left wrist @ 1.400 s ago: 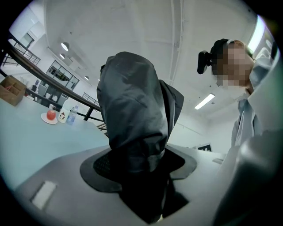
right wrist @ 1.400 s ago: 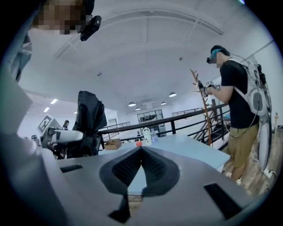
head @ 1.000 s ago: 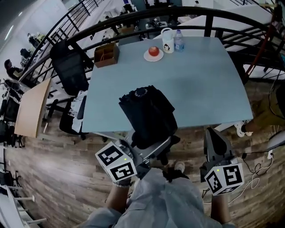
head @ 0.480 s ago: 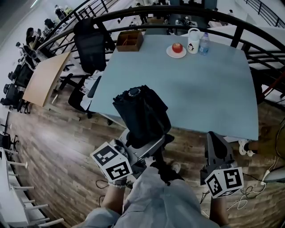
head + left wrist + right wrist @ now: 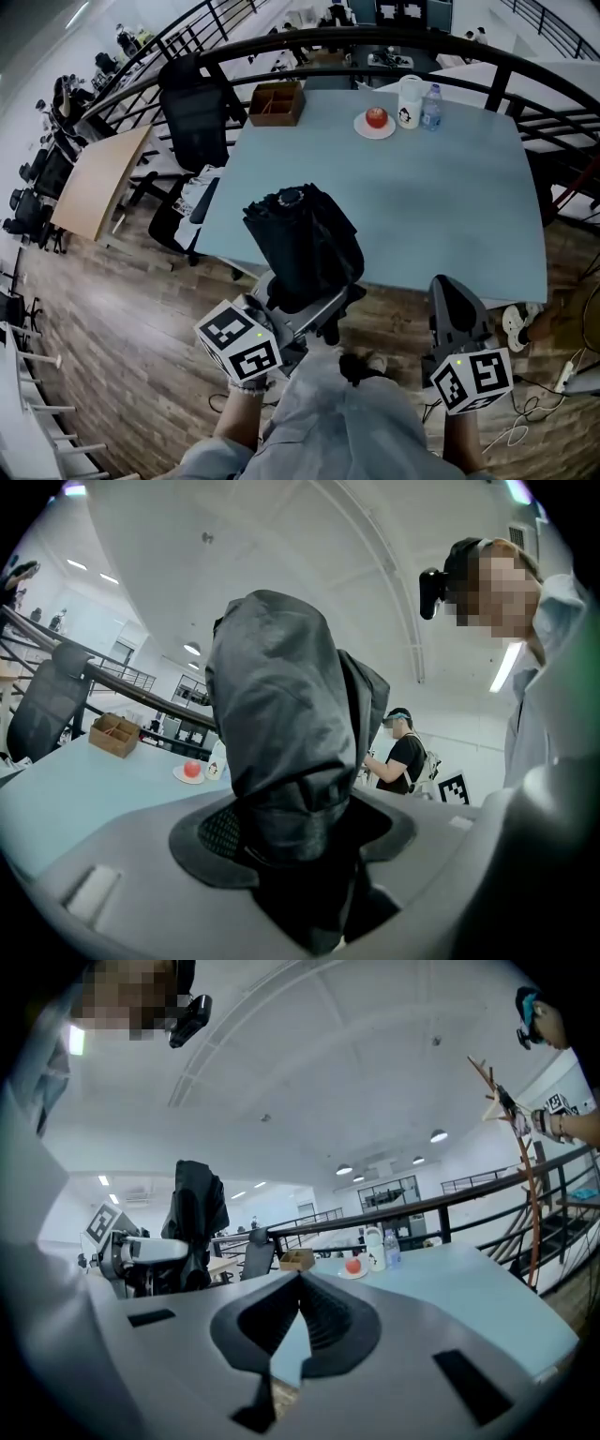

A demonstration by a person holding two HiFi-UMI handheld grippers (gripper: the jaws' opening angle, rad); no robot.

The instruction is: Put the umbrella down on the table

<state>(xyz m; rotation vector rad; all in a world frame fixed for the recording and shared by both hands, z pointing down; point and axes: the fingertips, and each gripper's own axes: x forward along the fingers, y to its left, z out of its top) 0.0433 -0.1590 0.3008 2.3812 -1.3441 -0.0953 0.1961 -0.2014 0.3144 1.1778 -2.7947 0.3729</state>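
Note:
A folded black umbrella (image 5: 302,242) stands almost upright in my left gripper (image 5: 310,302), whose jaws are shut on its lower part. It hangs in the air over the near edge of the light-blue table (image 5: 441,202). In the left gripper view the umbrella (image 5: 279,714) fills the middle and hides the gap between the pads. My right gripper (image 5: 448,292) is held to the right, below the table's front edge. Its jaws (image 5: 300,1283) meet at the tips with nothing between them. The umbrella (image 5: 195,1211) also shows at the left of the right gripper view.
At the table's far side are a wooden box (image 5: 277,101), an apple on a plate (image 5: 376,118), a white mug (image 5: 409,100) and a water bottle (image 5: 431,106). A black office chair (image 5: 192,120) stands at the left corner. A dark railing (image 5: 309,42) curves behind.
The head view has swung, so the table now lies further right and up in the picture. Both grippers have shifted a little along the table's near edge. The umbrella stays gripped.

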